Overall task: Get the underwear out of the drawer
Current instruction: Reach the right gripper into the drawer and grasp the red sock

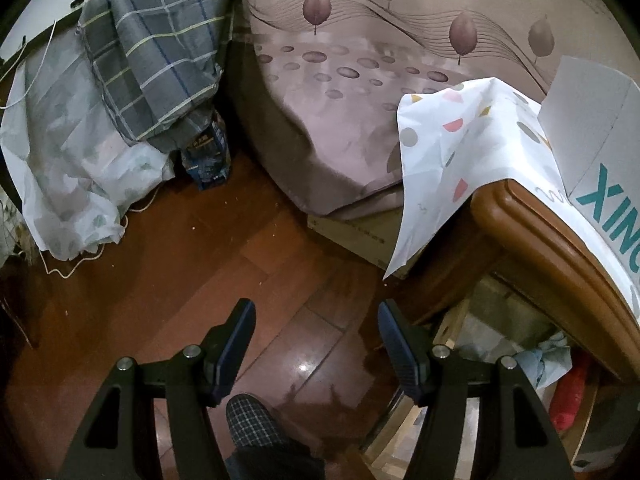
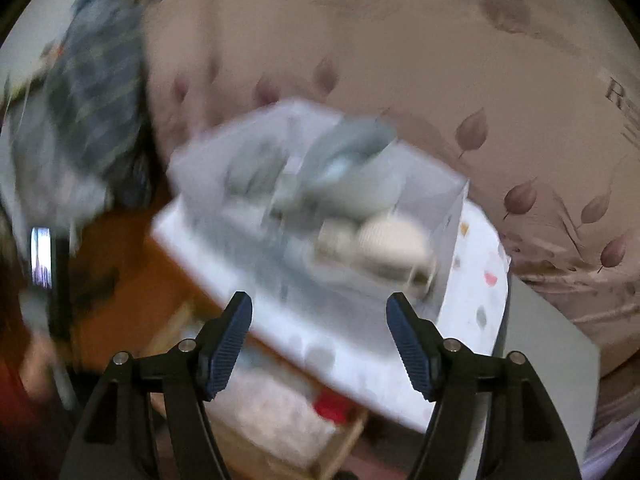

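The open wooden drawer (image 1: 450, 322) shows at the lower right of the left wrist view, with a light blue garment (image 1: 550, 356) and a red one (image 1: 572, 392) inside. My left gripper (image 1: 316, 304) hangs open over the floor beside it, holding nothing. The right wrist view is blurred. My right gripper (image 2: 319, 297) stands open and empty above a white box (image 2: 452, 248) that holds grey garments (image 2: 344, 152) and cream ones (image 2: 388, 236). Below the box lies the drawer (image 2: 172, 328) with pale cloth (image 2: 272, 408) and a red piece (image 2: 332, 404).
A bed with a leaf-print sheet (image 1: 360, 80) fills the back. A patterned cloth (image 1: 460, 152) drapes the nightstand top (image 1: 532, 232) under a white carton (image 1: 596, 136). A plaid quilt (image 1: 160, 48) and a plastic bag (image 1: 68, 168) sit at the left. A slippered foot (image 1: 252, 420) is on the floor.
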`<state>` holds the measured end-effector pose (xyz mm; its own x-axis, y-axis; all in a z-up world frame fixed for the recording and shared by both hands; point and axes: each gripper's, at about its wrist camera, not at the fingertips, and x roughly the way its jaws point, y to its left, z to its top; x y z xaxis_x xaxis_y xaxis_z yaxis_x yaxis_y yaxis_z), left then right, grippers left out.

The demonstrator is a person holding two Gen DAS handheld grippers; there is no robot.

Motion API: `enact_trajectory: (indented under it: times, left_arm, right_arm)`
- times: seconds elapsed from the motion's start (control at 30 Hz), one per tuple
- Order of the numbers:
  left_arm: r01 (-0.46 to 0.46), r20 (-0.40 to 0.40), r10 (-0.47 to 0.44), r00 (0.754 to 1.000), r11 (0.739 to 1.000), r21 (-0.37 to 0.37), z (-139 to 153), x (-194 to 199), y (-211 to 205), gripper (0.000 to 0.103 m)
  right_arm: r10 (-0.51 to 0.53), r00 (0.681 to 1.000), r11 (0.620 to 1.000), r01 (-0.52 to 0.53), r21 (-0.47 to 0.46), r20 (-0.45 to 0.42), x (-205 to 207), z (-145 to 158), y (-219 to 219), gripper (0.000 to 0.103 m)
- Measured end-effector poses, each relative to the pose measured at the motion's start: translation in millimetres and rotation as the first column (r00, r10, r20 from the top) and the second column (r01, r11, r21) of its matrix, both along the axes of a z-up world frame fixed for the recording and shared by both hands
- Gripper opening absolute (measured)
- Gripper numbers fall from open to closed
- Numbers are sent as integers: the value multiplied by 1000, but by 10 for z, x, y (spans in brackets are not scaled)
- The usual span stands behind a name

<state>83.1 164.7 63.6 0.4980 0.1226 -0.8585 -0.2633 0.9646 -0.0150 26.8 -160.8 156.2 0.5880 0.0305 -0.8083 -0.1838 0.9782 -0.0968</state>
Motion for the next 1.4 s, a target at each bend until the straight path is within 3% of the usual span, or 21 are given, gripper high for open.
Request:
enact_trajectory:
  times: [0.1, 0.2, 0.33, 0.57, 0.93, 1.23, 1.4]
  left_arm:
    - [0, 1, 0, 1000, 1000, 1, 5, 3, 2, 65]
    - [-3, -5, 3, 1000, 1000, 3, -4, 14, 10, 65]
    - [-18, -17, 17, 1000, 1000, -8, -21, 25, 57, 65]
    - [-23, -23, 23, 999, 1000, -8, -40, 39, 72, 65]
    - [30, -33, -29, 999, 998, 57, -77, 52, -64, 65]
    - [56, -45, -52, 998, 995, 84, -107, 70, -103, 65]
    - [60, -42, -57, 998, 994, 91, -98, 62, -120, 65]
  right_arm:
    - [80, 993, 991, -88, -102, -82, -326, -507, 147, 67]
    - [98, 977, 985, -122, -119, -189, -430, -1016, 189, 63]
    - [112, 961, 967, -164, -195, -253, -422, -1566, 214, 57]
    - [142, 922, 899, -272, -343, -359, -274, -2446, 257, 55]
    - [111, 896, 823, -325, -466, -429, -7, -3154, 230, 55]
    - [31, 902, 845, -253, -471, -430, 106, -3375, 27, 55]
    - [22, 908, 877, -219, -427, -419, 107, -3367, -74, 41]
